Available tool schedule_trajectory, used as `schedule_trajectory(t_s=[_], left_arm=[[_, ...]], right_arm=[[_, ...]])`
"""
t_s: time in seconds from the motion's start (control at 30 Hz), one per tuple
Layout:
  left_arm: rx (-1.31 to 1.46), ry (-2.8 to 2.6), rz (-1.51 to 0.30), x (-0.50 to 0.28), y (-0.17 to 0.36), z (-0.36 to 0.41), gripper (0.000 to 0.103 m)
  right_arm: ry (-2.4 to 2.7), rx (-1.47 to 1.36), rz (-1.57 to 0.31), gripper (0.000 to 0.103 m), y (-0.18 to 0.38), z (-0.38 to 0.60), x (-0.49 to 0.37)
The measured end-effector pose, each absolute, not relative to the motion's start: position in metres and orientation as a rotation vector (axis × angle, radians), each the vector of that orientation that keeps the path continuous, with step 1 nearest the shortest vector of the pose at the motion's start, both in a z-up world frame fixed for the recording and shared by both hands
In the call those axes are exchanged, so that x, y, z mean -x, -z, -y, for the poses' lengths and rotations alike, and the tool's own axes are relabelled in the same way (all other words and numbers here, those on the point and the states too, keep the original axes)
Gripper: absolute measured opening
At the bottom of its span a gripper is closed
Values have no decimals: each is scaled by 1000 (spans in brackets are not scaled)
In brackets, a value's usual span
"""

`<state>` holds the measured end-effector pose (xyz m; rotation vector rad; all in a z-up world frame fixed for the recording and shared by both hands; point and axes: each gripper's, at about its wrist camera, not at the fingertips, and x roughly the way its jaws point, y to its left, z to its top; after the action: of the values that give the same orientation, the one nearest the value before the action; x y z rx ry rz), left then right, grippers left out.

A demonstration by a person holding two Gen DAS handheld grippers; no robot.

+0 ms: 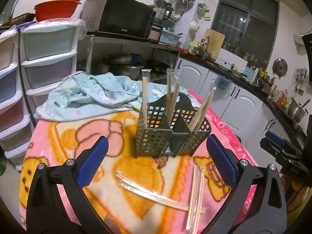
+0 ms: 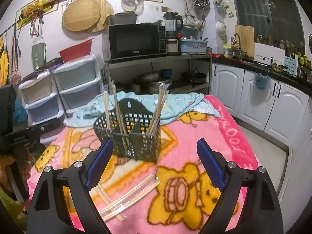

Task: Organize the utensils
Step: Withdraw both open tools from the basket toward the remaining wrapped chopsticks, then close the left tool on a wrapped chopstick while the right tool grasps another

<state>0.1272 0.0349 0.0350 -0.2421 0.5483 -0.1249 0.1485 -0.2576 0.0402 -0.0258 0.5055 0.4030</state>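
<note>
Two wrapped chopstick pairs (image 1: 156, 195) lie crossed on the blanketed table (image 1: 64, 136), low in the left view below the spread, empty left gripper (image 1: 156, 159); the long pair runs left-right. The right gripper (image 2: 154, 165), equally spread, has them lower-left. Both sit before the caddy (image 1: 171, 134).
</note>
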Motion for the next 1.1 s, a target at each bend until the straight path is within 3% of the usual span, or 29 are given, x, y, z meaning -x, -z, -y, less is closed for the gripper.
schedule_trajectory(t_s=[1.1], left_arm=[[302,78,-776,-124,48,-72,90]], right_arm=[[-422,137,-709,85,35,225,-162]])
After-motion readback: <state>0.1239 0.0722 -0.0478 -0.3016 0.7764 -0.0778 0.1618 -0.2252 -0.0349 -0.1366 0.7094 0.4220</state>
